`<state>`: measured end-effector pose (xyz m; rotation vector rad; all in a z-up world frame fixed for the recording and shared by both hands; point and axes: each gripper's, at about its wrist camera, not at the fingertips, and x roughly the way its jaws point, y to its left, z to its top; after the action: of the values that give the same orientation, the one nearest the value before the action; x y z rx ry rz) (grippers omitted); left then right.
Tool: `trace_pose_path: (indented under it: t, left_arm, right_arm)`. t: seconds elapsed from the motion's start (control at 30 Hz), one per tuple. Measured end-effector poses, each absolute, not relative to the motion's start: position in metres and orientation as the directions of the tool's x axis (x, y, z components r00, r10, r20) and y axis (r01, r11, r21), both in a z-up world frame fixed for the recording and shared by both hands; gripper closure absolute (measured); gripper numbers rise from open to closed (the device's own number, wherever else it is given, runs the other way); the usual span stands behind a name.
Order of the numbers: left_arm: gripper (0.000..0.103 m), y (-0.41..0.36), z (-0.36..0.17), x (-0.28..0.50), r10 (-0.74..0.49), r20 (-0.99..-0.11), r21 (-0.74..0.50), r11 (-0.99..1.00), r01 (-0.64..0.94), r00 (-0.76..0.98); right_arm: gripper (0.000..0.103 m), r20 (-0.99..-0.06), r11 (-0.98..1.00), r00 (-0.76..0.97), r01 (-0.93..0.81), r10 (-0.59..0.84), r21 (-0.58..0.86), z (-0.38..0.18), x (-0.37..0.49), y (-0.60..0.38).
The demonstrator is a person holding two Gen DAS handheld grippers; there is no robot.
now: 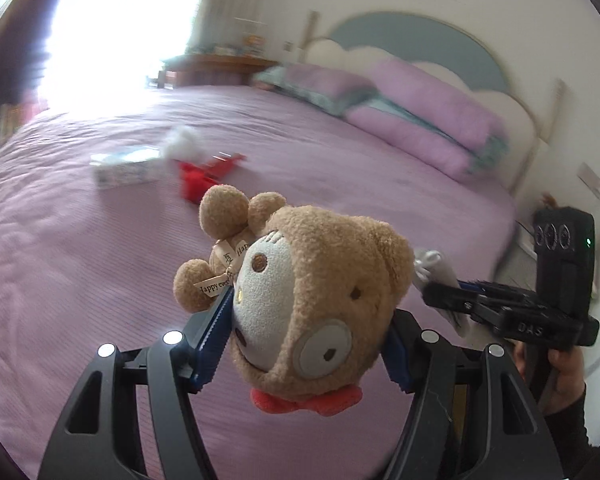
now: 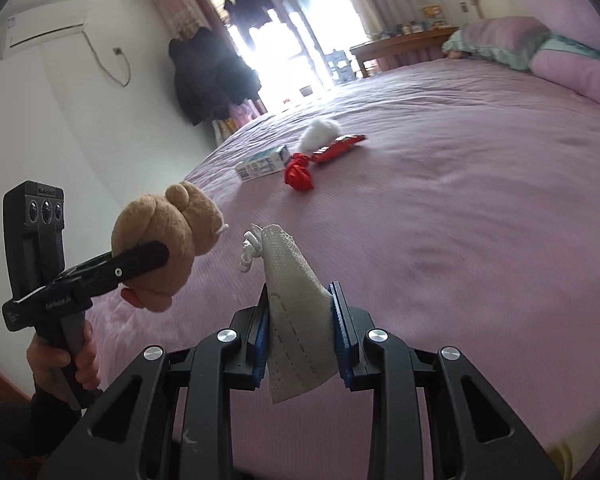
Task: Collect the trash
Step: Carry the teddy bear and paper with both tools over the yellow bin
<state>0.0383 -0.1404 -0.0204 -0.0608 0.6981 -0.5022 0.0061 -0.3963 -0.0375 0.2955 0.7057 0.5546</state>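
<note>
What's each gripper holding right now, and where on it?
The left gripper clamps the plush bear across its head. The right gripper pinches the grey face mask across its middle.

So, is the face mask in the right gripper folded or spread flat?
Folded: the face mask stands pinched between the right gripper's pads as a narrow doubled strip.

Carton (image 1: pixel 126 170) print is blurred (window (image 1: pixel 116 36) glare hides the outside).

A bedroom in a home; a big bed (image 2: pixel 460 184) with a purple cover, pillows (image 1: pixel 420 120) by the headboard (image 1: pixel 416 36), coats (image 2: pixel 212 76) hanging by the bright door.
</note>
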Motion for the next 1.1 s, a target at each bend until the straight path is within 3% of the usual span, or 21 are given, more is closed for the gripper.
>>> trace_pose_path:
  t: [0.23, 0.43, 0.7, 0.9, 0.97, 1.03, 1.1]
  left_arm:
    - [0.037, -0.224, -0.044, -0.003, -0.614, -0.63, -0.286, 0.752, 0.593, 0.476]
    - [0.037, -0.297, -0.076, -0.035, -0.666, -0.662, -0.288, 0.649, 0.705, 0.343]
    - [0.037, -0.364, -0.131, -0.054, -0.653, -0.737, -0.338, 0.579, 0.742, 0.175]
    - [0.037, -0.391, -0.163, -0.061, -0.607, -0.787, -0.329, 0.562, 0.759, 0.108]
    - [0.037, -0.399, -0.171, -0.064, -0.593, -0.8, -0.325, 0.555, 0.766, 0.09]
    - [0.037, -0.407, -0.177, -0.066, -0.581, -0.81, -0.316, 0.545, 0.776, 0.078]
    - [0.037, -0.414, -0.182, -0.068, -0.569, -0.82, -0.308, 0.54, 0.783, 0.069]
  right_arm:
    - [0.076, -0.544, 0.876, 0.711, -0.221, 0.445, 0.429, -0.052, -0.074, -0.457]
    - [0.076, -0.588, 0.883, 0.737, -0.027, 0.334, 0.468, -0.088, -0.134, -0.511]
    - [0.076, -0.717, 0.865, 0.66, 0.204, 0.224, 0.458, -0.163, -0.173, -0.553]
    - [0.076, -0.769, 0.835, 0.596, 0.283, 0.233, 0.472, -0.209, -0.174, -0.563]
    - [0.07, -0.789, 0.832, 0.575, 0.315, 0.215, 0.457, -0.22, -0.173, -0.568]
    - [0.049, -0.801, 0.812, 0.561, 0.356, 0.21, 0.462, -0.229, -0.175, -0.577]
    - [0.048, -0.795, 0.794, 0.571, 0.378, 0.206, 0.477, -0.23, -0.179, -0.586]
